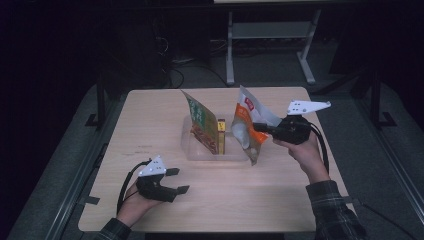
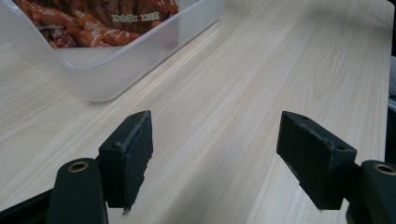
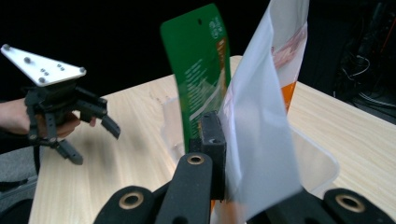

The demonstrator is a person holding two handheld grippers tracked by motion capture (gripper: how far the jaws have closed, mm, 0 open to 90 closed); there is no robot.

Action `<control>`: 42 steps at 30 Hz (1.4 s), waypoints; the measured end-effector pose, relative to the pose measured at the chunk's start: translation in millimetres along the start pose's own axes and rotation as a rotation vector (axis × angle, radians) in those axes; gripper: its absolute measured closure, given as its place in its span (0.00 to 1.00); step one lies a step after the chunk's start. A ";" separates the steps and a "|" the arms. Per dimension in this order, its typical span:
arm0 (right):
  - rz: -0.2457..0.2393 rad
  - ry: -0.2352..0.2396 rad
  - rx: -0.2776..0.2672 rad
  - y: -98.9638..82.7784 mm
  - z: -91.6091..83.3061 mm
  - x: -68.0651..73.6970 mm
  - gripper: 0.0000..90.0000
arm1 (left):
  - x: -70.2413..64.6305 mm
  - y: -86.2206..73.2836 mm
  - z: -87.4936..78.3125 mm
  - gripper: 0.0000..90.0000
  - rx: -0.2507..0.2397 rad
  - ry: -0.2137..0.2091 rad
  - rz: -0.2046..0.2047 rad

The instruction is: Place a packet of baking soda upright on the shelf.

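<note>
Currently the right gripper (image 1: 263, 129) is clamped on a crinkly orange-and-white foil snack pouch (image 1: 248, 131), holding it upright over the right end of the clear rectangular plastic tub (image 1: 192, 150). Inside the tub, a glossy green flat pouch (image 1: 202, 121) leans beside a slim yellow carton (image 1: 221, 135). Nearer the person, the left gripper (image 1: 181, 181) hovers over the pale wood-grain table (image 1: 150, 115), jaws spread wide and holding nothing.
</note>
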State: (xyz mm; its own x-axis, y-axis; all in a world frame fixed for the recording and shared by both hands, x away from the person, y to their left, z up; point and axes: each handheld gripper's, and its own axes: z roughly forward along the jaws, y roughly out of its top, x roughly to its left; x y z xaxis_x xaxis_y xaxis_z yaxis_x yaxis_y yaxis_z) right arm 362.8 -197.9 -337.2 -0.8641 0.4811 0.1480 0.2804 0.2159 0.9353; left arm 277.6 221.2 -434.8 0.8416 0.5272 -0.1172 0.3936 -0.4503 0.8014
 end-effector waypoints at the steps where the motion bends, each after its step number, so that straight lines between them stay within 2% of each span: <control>1: -0.002 -0.004 0.001 0.5 0.9 -2.0 1.00 | 0.4 -0.3 0.6 0.29 0.004 -0.002 0.003; 6: 0.016 -0.027 -0.013 1.5 3.8 -13.0 1.00 | 1.7 -1.5 3.8 0.29 0.012 -0.003 -0.002; 17: 0.028 -0.021 -0.042 6.9 17.6 -26.7 1.00 | 2.9 -1.6 6.4 0.29 0.008 0.006 -0.001; 22: 0.040 -0.028 -0.032 4.9 23.3 -32.8 1.00 | 2.6 -2.2 7.5 0.30 0.023 0.008 0.011; 29: 0.027 -0.030 -0.026 8.4 31.0 -34.1 1.00 | 2.6 -2.1 7.4 0.30 0.022 0.009 0.010; 38: 0.022 -0.027 0.019 2.8 47.7 -34.4 1.00 | 1.8 -2.2 7.0 0.30 0.015 0.007 0.007; 42: 0.024 -0.023 0.020 1.0 47.9 -34.9 1.00 | 3.3 -2.6 6.8 0.30 0.019 0.006 0.008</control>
State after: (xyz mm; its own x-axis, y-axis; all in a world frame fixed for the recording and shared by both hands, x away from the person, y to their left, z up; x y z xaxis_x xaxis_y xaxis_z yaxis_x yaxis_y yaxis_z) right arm 413.2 -173.7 -356.9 -0.8471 0.5058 0.1631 0.3097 0.2205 0.9249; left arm 281.8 219.2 -441.2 0.8422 0.5283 -0.1074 0.3945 -0.4681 0.7908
